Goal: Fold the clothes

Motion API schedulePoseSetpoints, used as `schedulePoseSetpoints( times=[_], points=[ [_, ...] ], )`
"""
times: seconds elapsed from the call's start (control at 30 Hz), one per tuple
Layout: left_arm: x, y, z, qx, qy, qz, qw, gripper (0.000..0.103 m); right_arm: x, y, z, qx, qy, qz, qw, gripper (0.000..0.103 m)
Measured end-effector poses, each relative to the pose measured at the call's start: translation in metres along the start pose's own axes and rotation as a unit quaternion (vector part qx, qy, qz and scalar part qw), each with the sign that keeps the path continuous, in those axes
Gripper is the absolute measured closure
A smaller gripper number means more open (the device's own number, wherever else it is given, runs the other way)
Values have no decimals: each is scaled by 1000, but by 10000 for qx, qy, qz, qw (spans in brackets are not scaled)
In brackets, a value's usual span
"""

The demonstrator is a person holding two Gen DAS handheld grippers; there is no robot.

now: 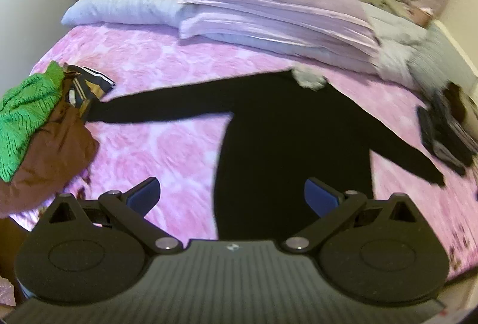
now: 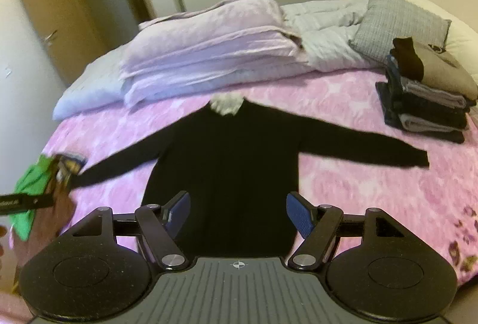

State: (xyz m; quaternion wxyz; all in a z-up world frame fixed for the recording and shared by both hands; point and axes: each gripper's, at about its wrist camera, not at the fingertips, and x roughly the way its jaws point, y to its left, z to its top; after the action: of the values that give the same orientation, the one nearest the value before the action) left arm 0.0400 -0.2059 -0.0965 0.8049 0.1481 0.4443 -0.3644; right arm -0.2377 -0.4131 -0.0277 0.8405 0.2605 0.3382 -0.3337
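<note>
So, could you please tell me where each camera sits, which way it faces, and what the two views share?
Left wrist: on the left gripper, looking forward over the bed at the black sweater and the unfolded heap; only its own open fingers show.
Right wrist: on the right gripper, facing the same sweater and the folded stack; own open fingers.
Shared: sweater, pink bedspread, lilac bedding.

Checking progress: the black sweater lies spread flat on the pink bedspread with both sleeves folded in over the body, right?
Not quite. The black sweater lies flat on the pink bedspread, but both sleeves are stretched straight out sideways, not folded in. The right wrist view shows this.
</note>
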Motion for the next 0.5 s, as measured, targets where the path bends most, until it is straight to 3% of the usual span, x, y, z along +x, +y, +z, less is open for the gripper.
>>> schedulePoseSetpoints(
  times=[0.23,0.5],
  points=[
    [93,73,53,-666,11,104,9977,1,86,-14,54,570,113,-278,9979,35],
    [215,169,68,-1896,155,86,9817,5,191,-43,79,1010,415,-595,9922,35]
  ],
)
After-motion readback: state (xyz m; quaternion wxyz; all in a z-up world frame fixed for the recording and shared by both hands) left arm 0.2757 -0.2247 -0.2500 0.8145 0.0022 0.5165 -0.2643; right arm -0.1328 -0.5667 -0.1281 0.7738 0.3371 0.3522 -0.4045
